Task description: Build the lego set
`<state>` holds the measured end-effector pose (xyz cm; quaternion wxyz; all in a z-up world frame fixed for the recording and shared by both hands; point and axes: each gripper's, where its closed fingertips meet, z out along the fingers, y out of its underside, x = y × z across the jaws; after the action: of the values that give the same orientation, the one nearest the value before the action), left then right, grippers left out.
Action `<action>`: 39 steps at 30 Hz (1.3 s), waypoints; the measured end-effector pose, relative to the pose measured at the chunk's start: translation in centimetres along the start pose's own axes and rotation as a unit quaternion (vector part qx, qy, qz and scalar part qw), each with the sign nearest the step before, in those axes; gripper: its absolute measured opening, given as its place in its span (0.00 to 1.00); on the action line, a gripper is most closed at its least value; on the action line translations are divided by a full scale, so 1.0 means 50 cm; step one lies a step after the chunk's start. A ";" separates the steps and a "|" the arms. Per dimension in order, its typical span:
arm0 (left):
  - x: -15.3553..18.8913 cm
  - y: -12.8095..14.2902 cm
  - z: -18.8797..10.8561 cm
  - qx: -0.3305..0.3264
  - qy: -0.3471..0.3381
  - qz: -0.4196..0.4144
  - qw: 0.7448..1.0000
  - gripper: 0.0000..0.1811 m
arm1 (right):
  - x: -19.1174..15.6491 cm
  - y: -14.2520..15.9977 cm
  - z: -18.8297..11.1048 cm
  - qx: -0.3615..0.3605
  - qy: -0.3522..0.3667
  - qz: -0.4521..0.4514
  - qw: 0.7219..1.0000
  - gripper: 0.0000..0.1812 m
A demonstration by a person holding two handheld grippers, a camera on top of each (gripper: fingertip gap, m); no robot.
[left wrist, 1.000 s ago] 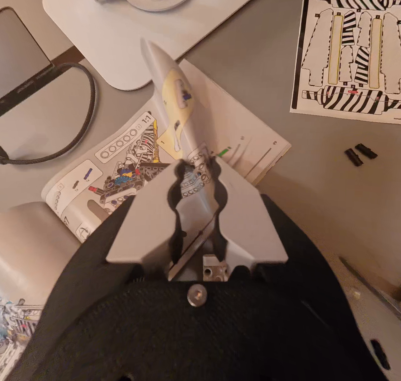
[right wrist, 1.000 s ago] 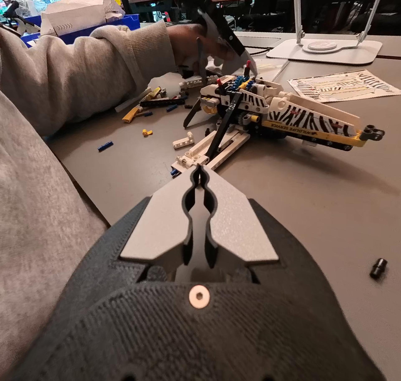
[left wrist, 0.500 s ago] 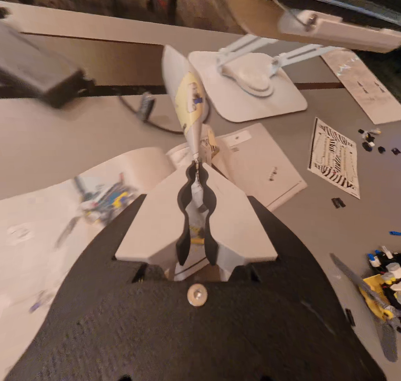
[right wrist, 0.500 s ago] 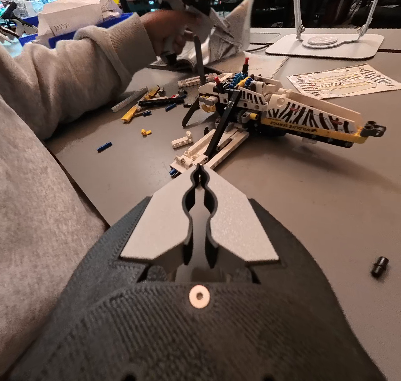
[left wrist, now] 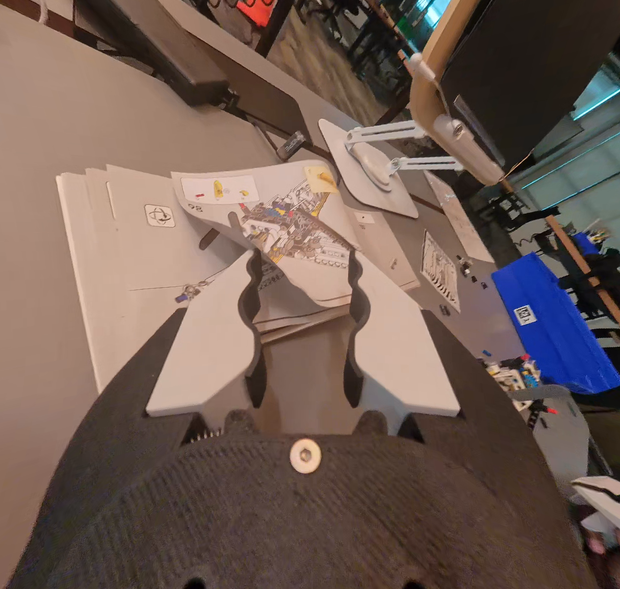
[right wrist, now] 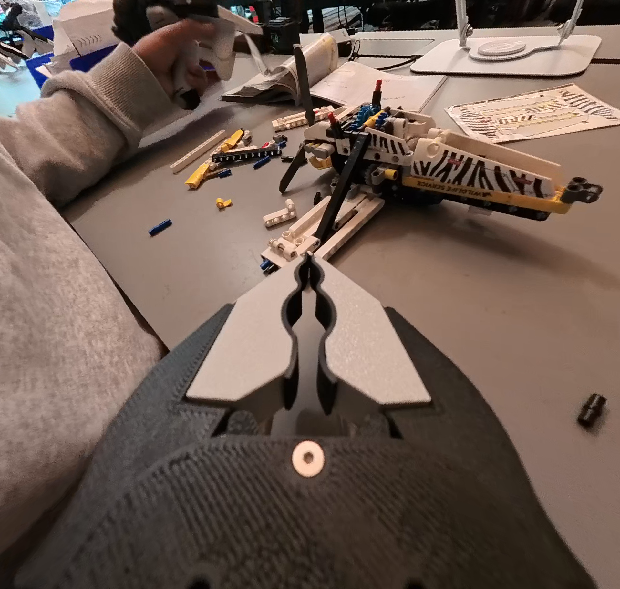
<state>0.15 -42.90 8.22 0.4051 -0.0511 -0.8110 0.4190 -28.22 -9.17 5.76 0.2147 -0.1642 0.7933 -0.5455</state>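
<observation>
The instruction booklet (left wrist: 141, 237) lies open on the grey table, with one page (left wrist: 295, 234) curled up loose above it. My left gripper (left wrist: 302, 264) is open and empty, just in front of that page. It also shows in the right wrist view (right wrist: 214, 32), held up in a hand above the booklet (right wrist: 352, 83). The zebra-striped lego helicopter (right wrist: 436, 167) lies mid-table. My right gripper (right wrist: 309, 258) is shut and empty, its tips just short of the white beam assembly (right wrist: 302, 237) at the model's near end.
Loose lego parts (right wrist: 235, 153), a blue pin (right wrist: 160, 227), a white L piece (right wrist: 280, 215) and a black pin (right wrist: 592, 409) lie scattered. A sticker sheet (right wrist: 536, 116) and a white monitor stand base (right wrist: 503, 56) are at the back right. A blue bin (left wrist: 553, 321) stands beyond. My right fingertips sit around 45 centimetres from my left ones. The white L piece (right wrist: 280, 215) is closer to my right gripper, around 10 centimetres from its tips; the left tips are 35 centimetres off.
My left gripper, which was shut on a booklet page, swung it up and over, then opened and let it go. My right gripper has stayed still and shut.
</observation>
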 end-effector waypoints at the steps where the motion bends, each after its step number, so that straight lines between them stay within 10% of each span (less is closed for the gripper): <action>1: -0.008 0.004 0.000 -0.006 -0.010 0.009 1.000 0.25 | 0.000 0.000 0.000 -0.001 0.000 0.001 1.000 0.00; 7: -0.069 0.005 -0.012 -0.023 -0.111 0.078 0.990 0.00 | 0.002 0.001 0.001 -0.003 0.001 0.004 1.000 0.00; 23: -0.160 -0.022 -0.087 -0.011 -0.269 0.149 0.951 0.15 | 0.004 0.001 0.001 -0.002 0.005 0.004 1.000 0.00; 39: -0.049 -0.038 -0.060 0.048 -0.175 0.234 0.955 0.21 | 0.004 0.000 0.000 0.001 0.009 -0.001 1.000 0.00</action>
<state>4.38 -43.26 9.04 0.1495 -0.1461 -0.8131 0.5433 -28.39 -9.28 5.74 0.2074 -0.1601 0.7947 -0.5476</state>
